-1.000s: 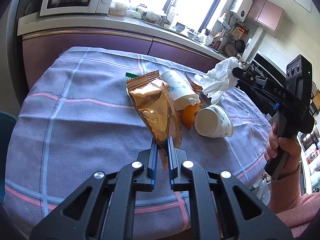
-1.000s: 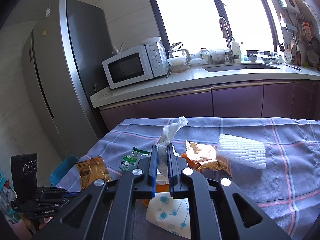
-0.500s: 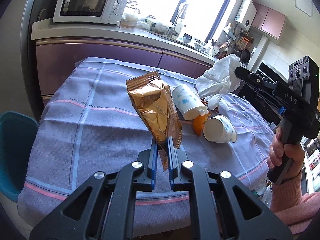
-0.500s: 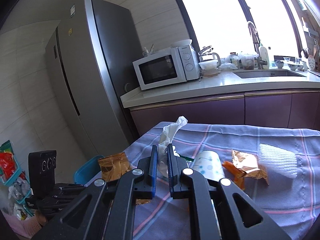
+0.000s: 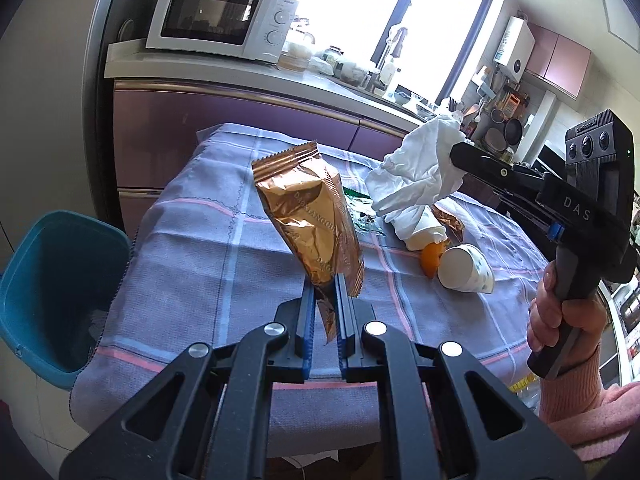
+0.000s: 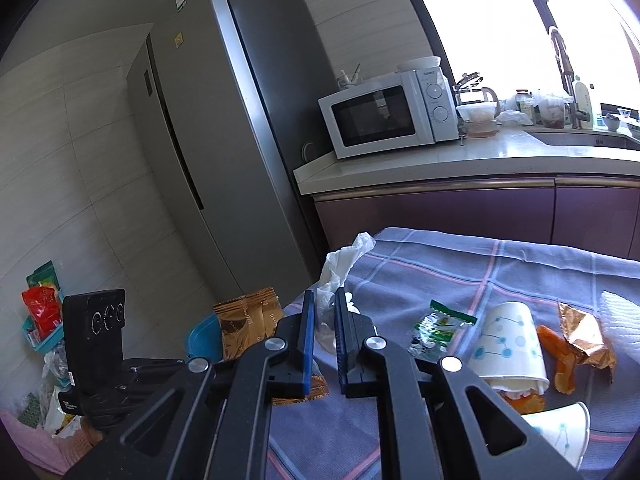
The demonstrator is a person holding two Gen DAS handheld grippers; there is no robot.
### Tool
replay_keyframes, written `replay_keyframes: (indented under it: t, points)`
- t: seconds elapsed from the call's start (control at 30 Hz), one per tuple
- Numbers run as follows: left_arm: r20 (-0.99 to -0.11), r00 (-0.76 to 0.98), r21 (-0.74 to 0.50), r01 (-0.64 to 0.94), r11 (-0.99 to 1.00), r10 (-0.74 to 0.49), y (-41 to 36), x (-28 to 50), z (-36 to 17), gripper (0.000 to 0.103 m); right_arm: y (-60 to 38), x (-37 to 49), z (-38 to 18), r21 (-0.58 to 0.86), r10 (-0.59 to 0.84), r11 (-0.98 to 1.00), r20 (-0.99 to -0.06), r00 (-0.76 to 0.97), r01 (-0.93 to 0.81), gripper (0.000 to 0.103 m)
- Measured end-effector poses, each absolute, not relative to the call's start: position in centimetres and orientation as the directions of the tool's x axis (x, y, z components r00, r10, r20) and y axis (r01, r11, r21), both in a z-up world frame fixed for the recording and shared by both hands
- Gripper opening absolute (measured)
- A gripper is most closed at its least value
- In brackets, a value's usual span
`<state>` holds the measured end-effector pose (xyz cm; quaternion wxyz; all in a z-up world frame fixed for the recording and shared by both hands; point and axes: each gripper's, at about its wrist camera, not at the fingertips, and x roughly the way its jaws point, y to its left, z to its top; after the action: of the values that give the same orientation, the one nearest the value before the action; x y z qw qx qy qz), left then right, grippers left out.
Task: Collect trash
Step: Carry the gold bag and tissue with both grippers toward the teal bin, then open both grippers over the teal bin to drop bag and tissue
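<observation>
A: Gripping nearest the lens, the left gripper (image 5: pixel 324 292) has its jaws pinched on the lower end of a gold snack wrapper (image 5: pixel 316 220), lifted clear above the near edge of the table (image 5: pixel 192 264).

B: And the right gripper (image 6: pixel 325 312)?

A: Its jaws are pressed on a crumpled white tissue (image 6: pixel 340 276), likewise raised off the checked cloth; a hand (image 5: pixel 560 312) grasps its handle at the table's right side.

B: What lies farther in?

A: Toward the middle of the table: a tipped paper cup (image 5: pixel 466 270), orange peel (image 5: pixel 431 257), a second paper cup (image 6: pixel 506 348) on its side, a green wrapper (image 6: pixel 438 326) and another gold foil wrapper (image 6: pixel 584 336).

B: And off the table?

A: A teal bin (image 5: pixel 52 280) stands by the table's left edge. Beyond, a microwave (image 5: pixel 224 18) sits on the counter beside a refrigerator (image 6: pixel 224 152).
</observation>
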<state>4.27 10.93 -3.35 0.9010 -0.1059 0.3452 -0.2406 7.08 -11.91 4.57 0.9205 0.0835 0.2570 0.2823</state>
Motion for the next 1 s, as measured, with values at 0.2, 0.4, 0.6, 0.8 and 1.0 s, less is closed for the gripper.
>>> replay_keyframes:
  t: [0.2, 0.4, 0.6, 0.8, 1.0]
  points:
    - [-0.566, 0.684, -0.358, 0.299, 0.885, -0.46, 13.9, 3.9, -3.1, 0.01, -9.1, 8.0, 4.7, 0.316, 0.621, 0.783, -0.426, 0.658, -0.535, 0.008]
    - [-0.563, 0.718, -0.357, 0.236, 0.904, -0.41, 16.9, 3.7, -2.8, 0.01, -6.4, 9.1, 4.5, 0.341, 0.673, 0.739, -0.429, 0.603, -0.581, 0.008]
    - [-0.566, 0.74, -0.355, 0.179, 0.918, -0.363, 19.4, 3.2, -2.8, 0.01, -3.9, 10.1, 4.5, 0.362, 0.714, 0.698, -0.425, 0.557, -0.618, 0.008]
    - [-0.568, 0.761, -0.358, 0.114, 0.927, -0.313, 22.2, 3.0, -2.8, 0.01, -1.5, 10.9, 4.6, 0.371, 0.749, 0.657, -0.422, 0.51, -0.657, 0.008]
    - [-0.576, 0.775, -0.355, 0.049, 0.934, -0.259, 24.8, 3.0, -3.1, 0.01, 1.1, 12.1, 4.4, 0.395, 0.777, 0.62, -0.427, 0.462, -0.678, 0.008]
